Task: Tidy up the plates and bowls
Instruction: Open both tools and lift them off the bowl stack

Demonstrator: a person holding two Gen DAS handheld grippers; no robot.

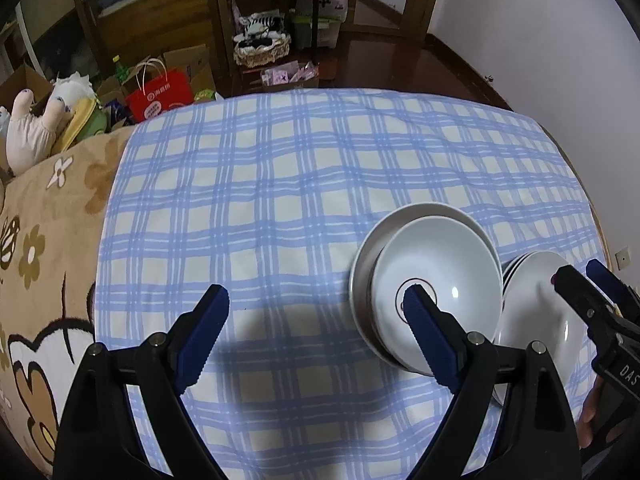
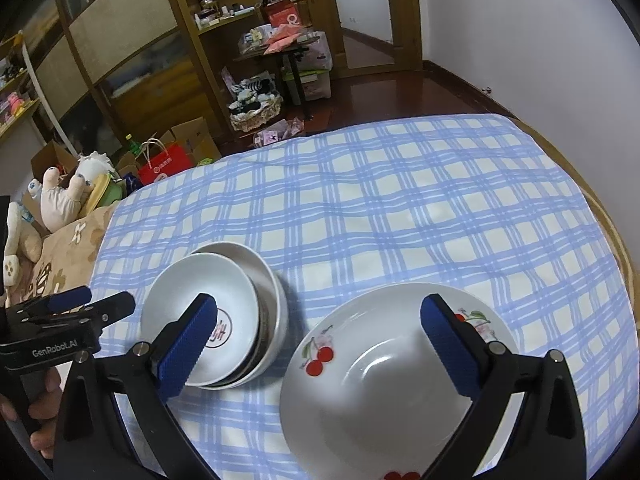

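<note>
My left tongs (image 1: pixel 316 304) stand spread wide and hold nothing, poised above the blue-and-white checked cloth (image 1: pixel 280 184) just left of the stack of plain white ceramic bowls (image 1: pixel 432 280); that stack looks finished. My right tongs (image 2: pixel 318 318) likewise gape empty over the pile of white cherry-printed plates (image 2: pixel 360 380), set just beside the bowls. I judge both piles placed: next, withdraw cleanly, minding rims; nothing obstructs.
</note>
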